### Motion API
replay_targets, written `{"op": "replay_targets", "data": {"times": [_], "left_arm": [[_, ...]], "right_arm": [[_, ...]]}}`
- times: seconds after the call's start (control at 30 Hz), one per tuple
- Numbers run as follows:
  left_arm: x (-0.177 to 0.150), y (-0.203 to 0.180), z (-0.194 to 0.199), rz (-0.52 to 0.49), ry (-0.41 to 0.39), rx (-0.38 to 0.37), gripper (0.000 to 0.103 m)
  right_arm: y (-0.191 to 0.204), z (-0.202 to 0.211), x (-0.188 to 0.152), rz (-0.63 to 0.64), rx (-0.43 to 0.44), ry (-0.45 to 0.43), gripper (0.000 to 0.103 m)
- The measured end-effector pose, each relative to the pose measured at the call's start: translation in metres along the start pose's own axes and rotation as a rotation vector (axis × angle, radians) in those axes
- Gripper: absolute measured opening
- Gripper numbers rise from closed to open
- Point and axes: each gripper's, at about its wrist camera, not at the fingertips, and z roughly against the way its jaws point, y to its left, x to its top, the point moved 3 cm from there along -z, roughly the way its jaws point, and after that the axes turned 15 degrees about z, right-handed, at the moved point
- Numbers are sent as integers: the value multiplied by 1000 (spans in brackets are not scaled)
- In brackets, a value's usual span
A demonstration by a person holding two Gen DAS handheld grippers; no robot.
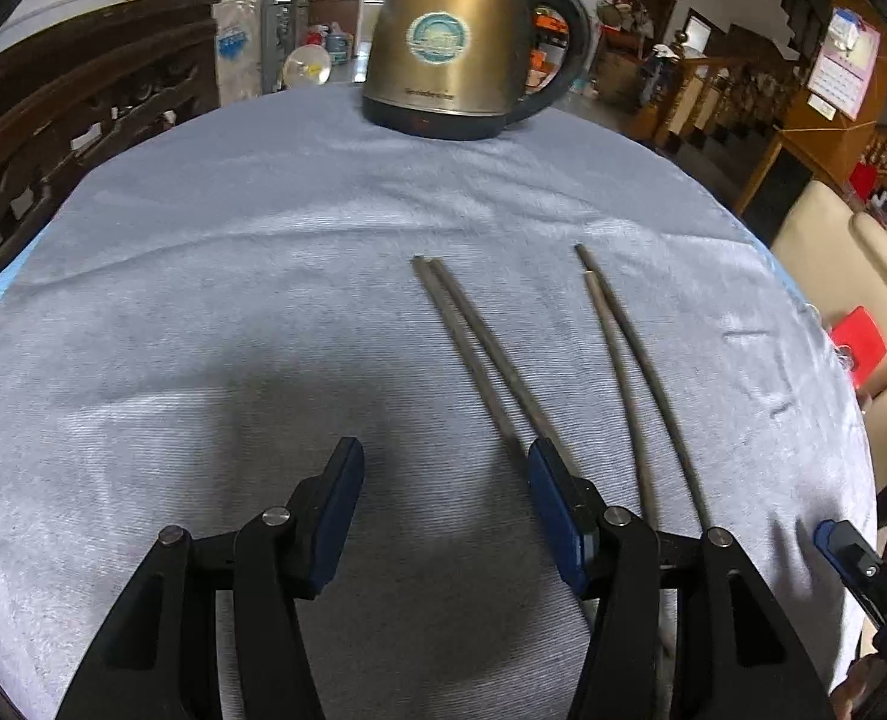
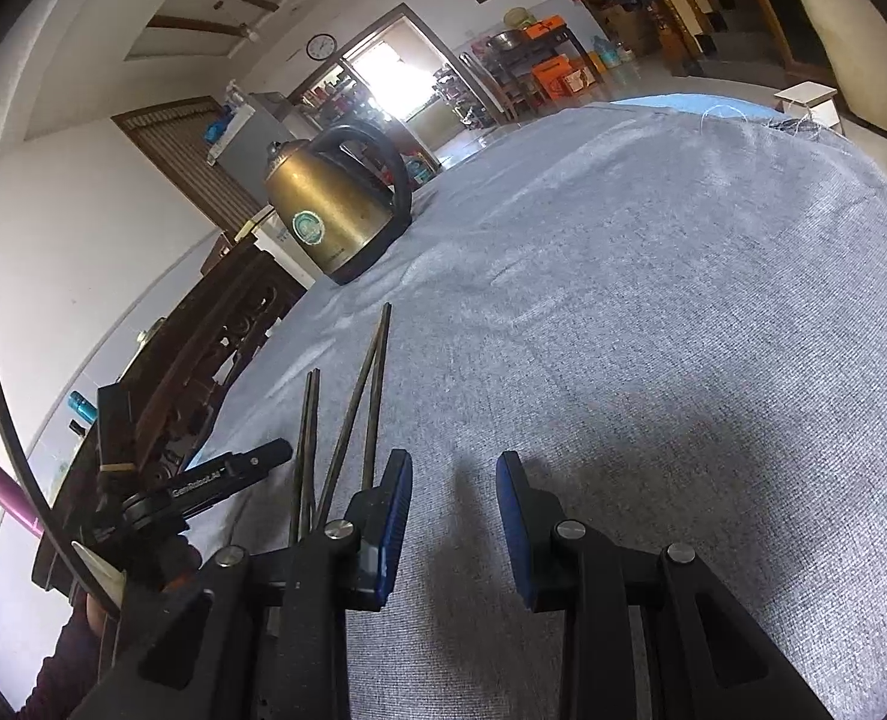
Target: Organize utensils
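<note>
Two pairs of dark grey chopsticks lie on the blue-grey tablecloth (image 1: 203, 300). In the left wrist view the left pair (image 1: 473, 348) runs down to my left gripper's right finger, and the right pair (image 1: 635, 372) lies further right. My left gripper (image 1: 446, 459) is open and empty, low over the cloth just left of them. In the right wrist view the pairs (image 2: 308, 450) (image 2: 365, 402) lie left of my right gripper (image 2: 455, 471), which is open and empty over bare cloth.
A brass electric kettle (image 1: 455, 42) (image 2: 335, 210) stands at the table's far edge. A carved wooden chair (image 1: 53, 138) is along the left side. A cream sofa (image 1: 851, 276) is past the right edge. The left gripper's body (image 2: 203, 486) shows at the right wrist view's left.
</note>
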Motion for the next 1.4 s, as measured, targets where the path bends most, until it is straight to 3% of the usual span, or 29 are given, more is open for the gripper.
{"op": "replay_targets", "data": {"times": [0.17,0.33,0.7,0.77,0.93,1.03,1.27,1.4], "left_arm": [[-1,-8,-3,1,41,-31,58],[0,-13,-7,-55,49,32,58],[10,-14,-17,-78,106,132,57],[13,-12,-19,-71,105,144,53],[16,2,-14,-74,98,167,19],[15,14,-9,-71,114,155,7],[10,25,2,-65,158,125,6],[24,20,-6,-19,170,104,22]], "right_arm": [[-1,1,-1,-5,6,-1,32],[-3,3,-1,-13,16,-6,32],[-6,6,-2,-29,27,-14,32],[-7,6,-2,-33,29,-13,32],[-10,7,-2,-45,35,-11,32],[-12,7,-3,-57,38,-11,32],[-14,6,-3,-67,37,-6,32],[-14,3,-2,-71,33,10,32]]}}
